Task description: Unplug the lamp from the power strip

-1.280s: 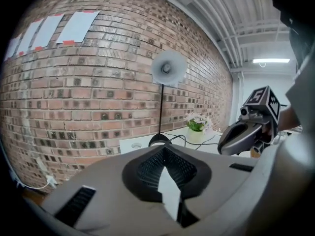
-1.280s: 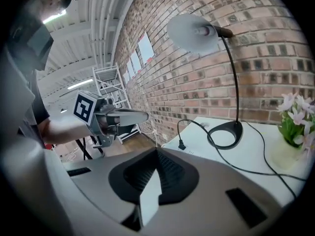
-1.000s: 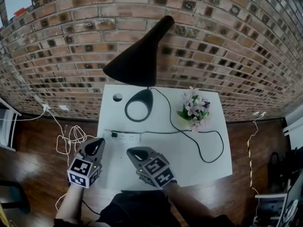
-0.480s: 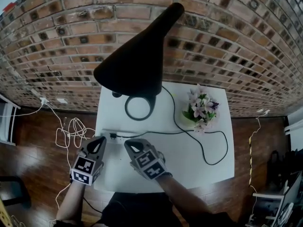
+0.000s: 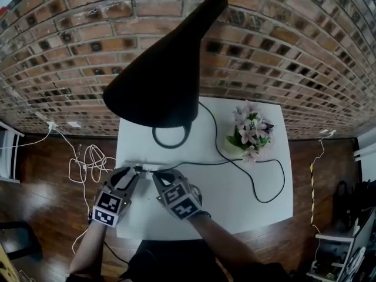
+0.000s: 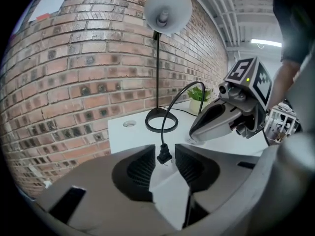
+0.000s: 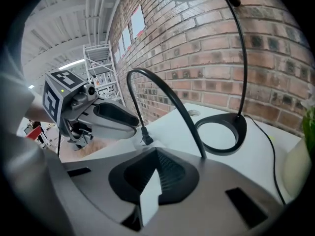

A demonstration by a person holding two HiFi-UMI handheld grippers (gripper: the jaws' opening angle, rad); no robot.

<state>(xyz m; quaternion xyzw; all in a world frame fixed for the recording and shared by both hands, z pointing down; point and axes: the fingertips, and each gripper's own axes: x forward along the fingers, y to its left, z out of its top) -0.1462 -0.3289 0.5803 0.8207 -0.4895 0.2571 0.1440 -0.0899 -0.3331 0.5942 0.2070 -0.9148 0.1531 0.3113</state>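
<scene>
A black lamp stands on the white table (image 5: pixel 235 207); its shade (image 5: pixel 158 75) hides much of its ring base (image 5: pixel 170 138). The lamp's black cord (image 5: pixel 200 164) runs to a black plug (image 5: pixel 140 168) in the white power strip (image 5: pixel 154 167) near the table's left edge. My left gripper (image 5: pixel 133 173) is at the strip, its jaws opening. In the left gripper view the plug (image 6: pixel 164 156) stands upright between the left gripper (image 6: pixel 164 149) tips, untouched. My right gripper (image 5: pixel 158 178) is shut and empty just right of it, with the cord (image 7: pixel 167 102) arching over the right gripper (image 7: pixel 156 152).
A pot of pink flowers (image 5: pixel 249 133) stands at the table's back right. The cord loops (image 5: pixel 270 184) over the right side. A brick wall (image 5: pixel 305 69) runs close behind the table. White cables (image 5: pixel 88 166) lie on the wooden floor to the left.
Both grippers have moved forward up to the power strip. The left gripper's jaws have come apart around the plug. The lamp shade looms larger as the head camera has moved closer.
</scene>
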